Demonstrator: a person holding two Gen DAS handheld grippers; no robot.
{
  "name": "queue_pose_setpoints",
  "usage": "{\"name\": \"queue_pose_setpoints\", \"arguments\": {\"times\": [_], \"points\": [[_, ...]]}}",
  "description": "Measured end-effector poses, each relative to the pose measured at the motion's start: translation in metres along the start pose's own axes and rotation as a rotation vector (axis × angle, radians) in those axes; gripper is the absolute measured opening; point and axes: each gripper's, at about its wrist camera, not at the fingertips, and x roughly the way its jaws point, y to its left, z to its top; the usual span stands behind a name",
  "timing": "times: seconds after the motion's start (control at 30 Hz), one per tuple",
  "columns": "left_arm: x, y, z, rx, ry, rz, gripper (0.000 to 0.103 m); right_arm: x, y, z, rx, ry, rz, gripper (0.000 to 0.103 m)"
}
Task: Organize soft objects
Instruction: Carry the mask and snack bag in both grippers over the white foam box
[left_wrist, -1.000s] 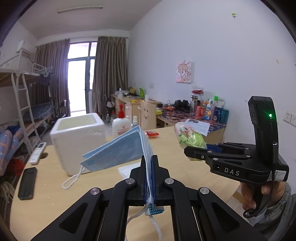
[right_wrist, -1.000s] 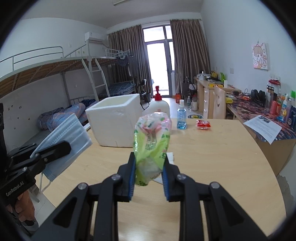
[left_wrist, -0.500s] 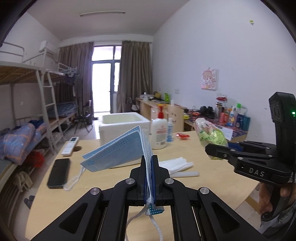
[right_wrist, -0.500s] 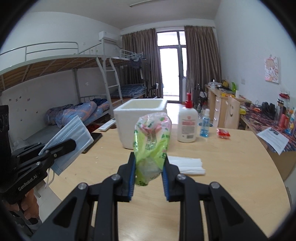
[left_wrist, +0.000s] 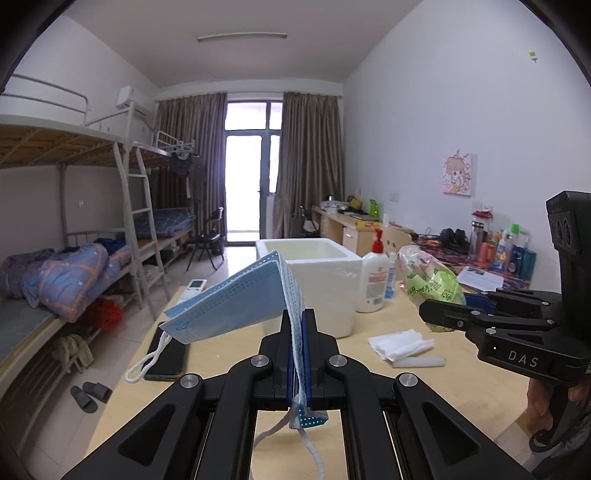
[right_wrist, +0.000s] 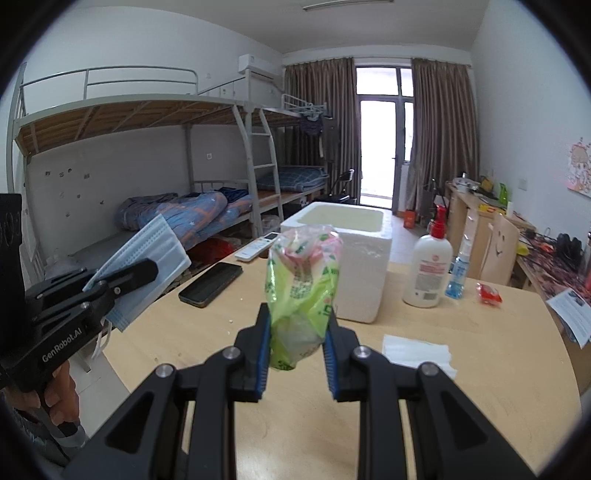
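The left claw (left_wrist: 298, 354) is pressed together on a blue face mask (left_wrist: 236, 299), pinching its pleated edge; the mask fans up and to the left, its ear loop dangling, and it hides the near left corner of the white foam box (left_wrist: 321, 269) behind it; the print on the mask's lower tag is too small to read. The right claw (right_wrist: 295, 350) pinches a crumpled green and pink plastic bag (right_wrist: 301, 284), held above the counter (right_wrist: 480, 387); the bag covers part of the foam box's front wall. On the counter lie a black phone (right_wrist: 211, 284), a remote half hidden beyond the bag, a folded white tissue (right_wrist: 417, 350), a pump bottle (right_wrist: 427, 273) and a small blue spray bottle (right_wrist: 458, 277); a paper sheet at the far right is cut off by the frame edge.
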Motion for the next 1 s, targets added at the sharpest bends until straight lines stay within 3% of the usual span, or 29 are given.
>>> {"name": "queue_pose_setpoints", "arguments": {"times": [0.3, 1.0], "points": [[0.021, 0.005, 0.012, -0.003, -0.012, 0.048, 0.004, 0.021, -0.004, 0.014, -0.015, -0.007, 0.001, 0.029], [0.075, 0.005, 0.047, 0.029, -0.003, 0.033, 0.004, 0.059, -0.035, 0.056, 0.01, 0.003, -0.04, 0.029]]}}
